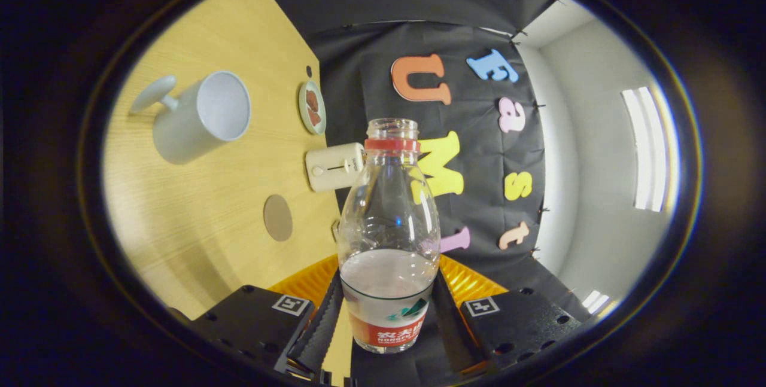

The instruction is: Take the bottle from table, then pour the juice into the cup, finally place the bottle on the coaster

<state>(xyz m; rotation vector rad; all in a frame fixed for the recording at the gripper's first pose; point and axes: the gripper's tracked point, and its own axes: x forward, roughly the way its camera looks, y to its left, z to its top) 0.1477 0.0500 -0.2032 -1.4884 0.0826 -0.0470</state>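
Claw (388, 321) clamped on bottle (389, 237), one finger pressed to each side of the labelled lower body, so hold is low and the neck stays clear for pouring. Cap off, mouth open, red ring just under the threads. Pale juice fills only the lower third or so, level with the top of the label. Whole scene rolled sideways relative to the bottle: table (197, 207) seen tipped on edge, which suggests bottle lifted off the surface and claw already rolled, probably part way into a pour or lining up for one. Cannot tell whether any juice has left yet; none seen at the mouth. Cup (200, 115) well off to the side of the bottle, on the table, white, open mouth facing this way, handle on its far side, inside looks empty. Coaster (277, 217), flat brown disc, bare, on the table between cup and claw, nearer the bottle; likely left free as the final set-down spot. Small cream toaster-like box (334, 165) near the table's far edge, just beside the bottle's shoulder in the view. Small plate (312, 107) with something reddish on it beyond that. Next move, as a judgement: bring open mouth over cup rim before tilting further, since mouth now sits well apart from cup.
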